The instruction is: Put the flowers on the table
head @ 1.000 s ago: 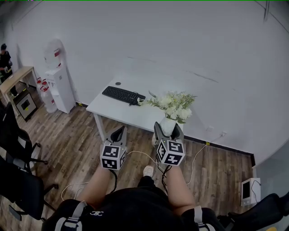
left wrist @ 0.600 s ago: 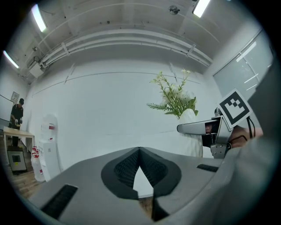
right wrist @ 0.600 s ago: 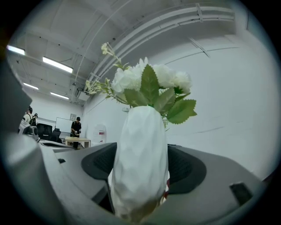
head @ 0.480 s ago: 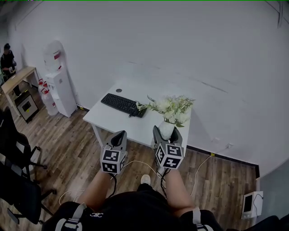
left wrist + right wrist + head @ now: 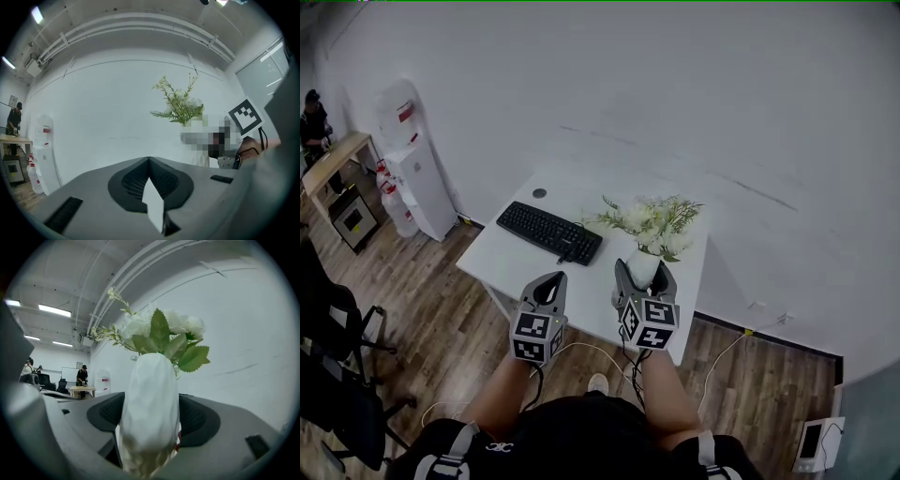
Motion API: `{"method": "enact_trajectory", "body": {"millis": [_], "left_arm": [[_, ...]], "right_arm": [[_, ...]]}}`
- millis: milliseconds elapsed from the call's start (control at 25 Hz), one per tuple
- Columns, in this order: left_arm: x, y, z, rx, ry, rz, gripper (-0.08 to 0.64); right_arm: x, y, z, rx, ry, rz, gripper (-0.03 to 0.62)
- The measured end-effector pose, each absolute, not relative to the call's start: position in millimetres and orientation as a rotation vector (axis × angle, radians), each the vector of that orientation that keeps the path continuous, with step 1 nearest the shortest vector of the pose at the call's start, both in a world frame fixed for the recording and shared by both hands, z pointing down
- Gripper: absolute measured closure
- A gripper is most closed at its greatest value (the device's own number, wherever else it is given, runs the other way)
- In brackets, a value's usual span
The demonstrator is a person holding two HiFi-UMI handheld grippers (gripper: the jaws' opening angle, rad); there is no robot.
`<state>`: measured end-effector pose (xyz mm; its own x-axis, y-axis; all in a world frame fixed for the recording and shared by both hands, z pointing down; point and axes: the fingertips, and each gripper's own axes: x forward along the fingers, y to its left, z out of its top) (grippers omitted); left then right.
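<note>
A white table (image 5: 581,192) is set against a white wall (image 5: 694,84) on a wood floor (image 5: 431,300). A black keyboard (image 5: 549,232) lies on its left part, and a water dispenser (image 5: 417,183) stands further left. The white vase (image 5: 643,266) of flowers (image 5: 653,221) is clamped upright in the right gripper (image 5: 643,274), over the table's near right part; contact with the tabletop cannot be determined. The left gripper (image 5: 549,278), just beside it, is closed on nothing. Ceiling lights (image 5: 54,310) are shown only in the right gripper view.
</note>
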<state>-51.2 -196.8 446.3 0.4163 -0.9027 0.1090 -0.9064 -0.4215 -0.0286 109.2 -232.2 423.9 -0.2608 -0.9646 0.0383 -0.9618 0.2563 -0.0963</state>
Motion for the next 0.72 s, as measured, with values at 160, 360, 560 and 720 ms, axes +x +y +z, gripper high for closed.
{"method": "enact_trajectory", "body": {"millis": [160, 360, 560, 720], "left_arm": [[-32, -262, 452, 2.581, -1.675, 0.184, 0.558], [-18, -326, 461, 2.531, -1.688, 0.176, 0.558], [-16, -371, 474, 2.489, -1.645, 0.178, 0.558], [-26, -401, 486, 2.455, -1.640, 0.187, 0.558]], "right_arm": [[125, -301, 428, -1.867, 2.497, -0.171, 0.232], [138, -372, 435, -1.829, 2.525, -0.183, 0.232], [146, -432, 443, -1.821, 2.523, -0.196, 0.232], [143, -469, 451, -1.835, 2.536, -0.170, 0.232]]}}
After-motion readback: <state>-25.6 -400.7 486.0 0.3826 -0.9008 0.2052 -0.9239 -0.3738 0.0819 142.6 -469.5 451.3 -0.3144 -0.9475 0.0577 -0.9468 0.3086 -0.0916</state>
